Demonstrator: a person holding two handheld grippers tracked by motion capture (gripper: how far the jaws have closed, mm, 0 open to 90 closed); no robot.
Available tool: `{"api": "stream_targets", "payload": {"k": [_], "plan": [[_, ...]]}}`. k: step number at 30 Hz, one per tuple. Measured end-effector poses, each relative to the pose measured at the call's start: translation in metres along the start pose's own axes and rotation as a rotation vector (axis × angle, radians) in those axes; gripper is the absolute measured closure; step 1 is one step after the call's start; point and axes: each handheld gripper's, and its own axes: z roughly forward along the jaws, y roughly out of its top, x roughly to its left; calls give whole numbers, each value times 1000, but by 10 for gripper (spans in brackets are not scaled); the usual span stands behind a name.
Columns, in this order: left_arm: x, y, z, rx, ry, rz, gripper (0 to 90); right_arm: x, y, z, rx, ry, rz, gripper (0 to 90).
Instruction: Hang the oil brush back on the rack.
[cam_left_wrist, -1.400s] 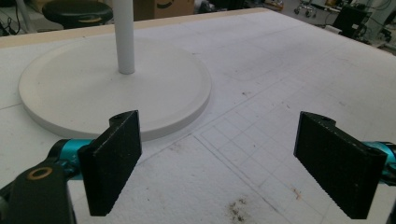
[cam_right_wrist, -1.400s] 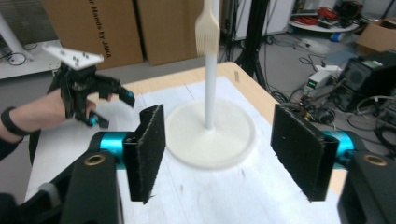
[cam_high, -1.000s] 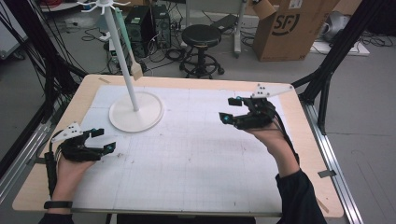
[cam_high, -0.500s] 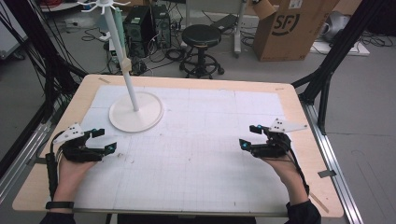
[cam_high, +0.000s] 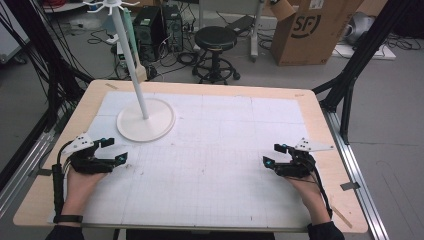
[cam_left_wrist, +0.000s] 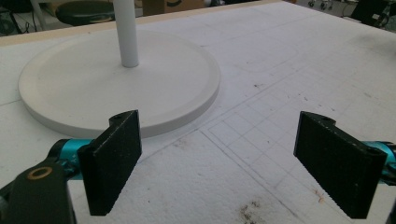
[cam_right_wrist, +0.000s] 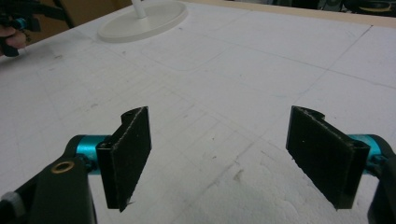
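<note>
White stand (cam_high: 145, 120) is seen far left on the tabletop (cam_high: 225, 150), untouched. Right hand-held gripper (cam_high: 274, 155), jaws wide and empty, has been drawn back from far right to near right; left hand-held gripper (cam_high: 114, 151), likewise wide, is unmoved. A rest pose is judged; no task is under way.

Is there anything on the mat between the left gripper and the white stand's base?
Nothing visible. The left gripper, jaws open and empty, sits just short of the white stand's base, with only bare gridded mat between them.
</note>
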Motion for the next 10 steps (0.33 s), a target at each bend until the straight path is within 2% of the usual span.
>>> {"api": "stream_targets", "payload": {"k": [10], "plan": [[0, 0, 0, -1, 6, -4, 156, -1, -2, 3, 13, -8, -4, 196]]}}
